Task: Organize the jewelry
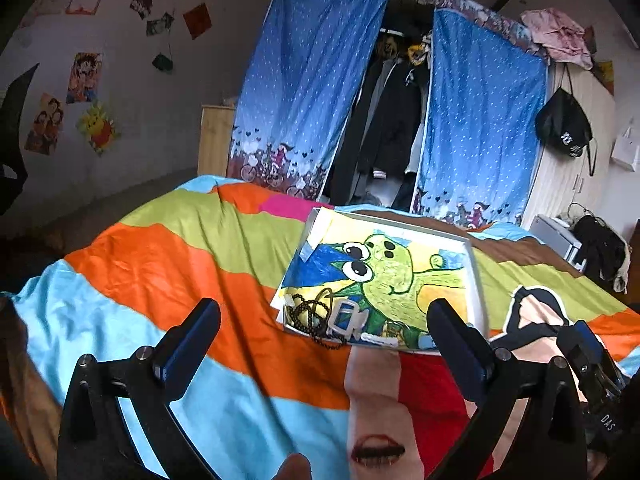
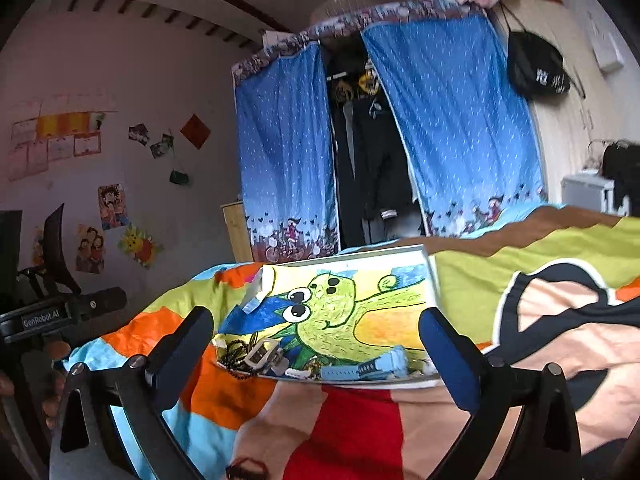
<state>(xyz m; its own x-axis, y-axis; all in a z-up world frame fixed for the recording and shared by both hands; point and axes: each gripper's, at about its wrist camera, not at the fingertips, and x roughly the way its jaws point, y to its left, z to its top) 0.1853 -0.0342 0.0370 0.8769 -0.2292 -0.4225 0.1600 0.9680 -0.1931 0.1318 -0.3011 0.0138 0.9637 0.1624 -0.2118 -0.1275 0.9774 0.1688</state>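
A shallow white box lined with a green cartoon drawing lies on the bed, also in the right wrist view. Jewelry is piled at its near edge: a black bead necklace hanging over the rim, a white buckle piece, and in the right wrist view the beads, a buckle and a light blue watch strap. My left gripper is open and empty just in front of the box. My right gripper is open and empty, its fingers on either side of the box's near edge.
The bed has a striped multicolour cover. Behind stands a wardrobe with blue curtains. A black bag hangs at right. The right gripper's body shows at the left view's right edge.
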